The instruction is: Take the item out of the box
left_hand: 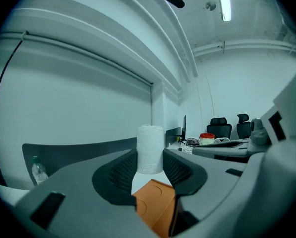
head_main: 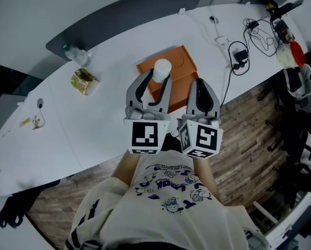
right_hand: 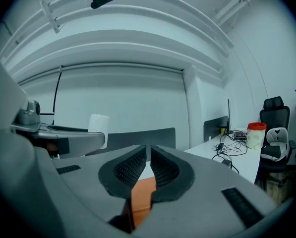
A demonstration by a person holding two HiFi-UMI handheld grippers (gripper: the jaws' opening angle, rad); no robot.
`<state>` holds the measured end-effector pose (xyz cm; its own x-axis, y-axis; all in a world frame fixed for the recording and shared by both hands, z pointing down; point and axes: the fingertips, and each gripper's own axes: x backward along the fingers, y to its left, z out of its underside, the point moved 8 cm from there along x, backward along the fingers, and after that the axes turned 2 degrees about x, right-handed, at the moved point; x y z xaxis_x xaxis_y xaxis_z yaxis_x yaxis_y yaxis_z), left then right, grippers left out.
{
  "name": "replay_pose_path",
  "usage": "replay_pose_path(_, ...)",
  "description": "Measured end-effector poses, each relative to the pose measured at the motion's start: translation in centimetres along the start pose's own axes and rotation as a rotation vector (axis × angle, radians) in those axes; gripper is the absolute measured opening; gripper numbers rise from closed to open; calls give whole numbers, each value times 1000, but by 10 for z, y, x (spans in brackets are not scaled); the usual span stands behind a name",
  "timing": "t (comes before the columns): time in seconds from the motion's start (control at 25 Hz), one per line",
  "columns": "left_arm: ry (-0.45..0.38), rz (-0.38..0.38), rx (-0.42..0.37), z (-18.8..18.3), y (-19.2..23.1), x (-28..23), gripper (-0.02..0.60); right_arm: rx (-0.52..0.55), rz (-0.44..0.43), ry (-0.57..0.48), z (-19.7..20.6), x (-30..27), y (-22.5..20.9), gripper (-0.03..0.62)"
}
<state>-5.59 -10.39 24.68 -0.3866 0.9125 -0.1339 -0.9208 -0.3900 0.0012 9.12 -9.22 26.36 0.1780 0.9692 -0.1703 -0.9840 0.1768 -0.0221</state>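
A white paper roll [head_main: 162,68] stands upright between the fingers of my left gripper [head_main: 159,80], which is shut on it over the orange cardboard box [head_main: 180,66] on the white table [head_main: 108,124]. In the left gripper view the roll [left_hand: 150,148] is pinched at its lower end between the ribbed pads [left_hand: 123,172], with the box [left_hand: 156,208] below it. My right gripper [head_main: 202,83] hovers just right of the left one over the box's near edge. Its jaws [right_hand: 148,155] are shut with nothing between them, and the box [right_hand: 142,195] shows beneath.
A water bottle [head_main: 76,54] and a yellow packet [head_main: 84,81] lie at the table's left. Cables and a charger [head_main: 240,54] trail at the right, near a red-lidded jar [head_main: 290,54] and an office chair [head_main: 300,82]. A grey partition [head_main: 124,15] runs behind the table.
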Motion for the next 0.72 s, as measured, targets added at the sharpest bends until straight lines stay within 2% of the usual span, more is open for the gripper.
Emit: replay_pose_path(0.72,-7,-2,4,2,2,-1,172,5,16,-3,0,-2,-1,48)
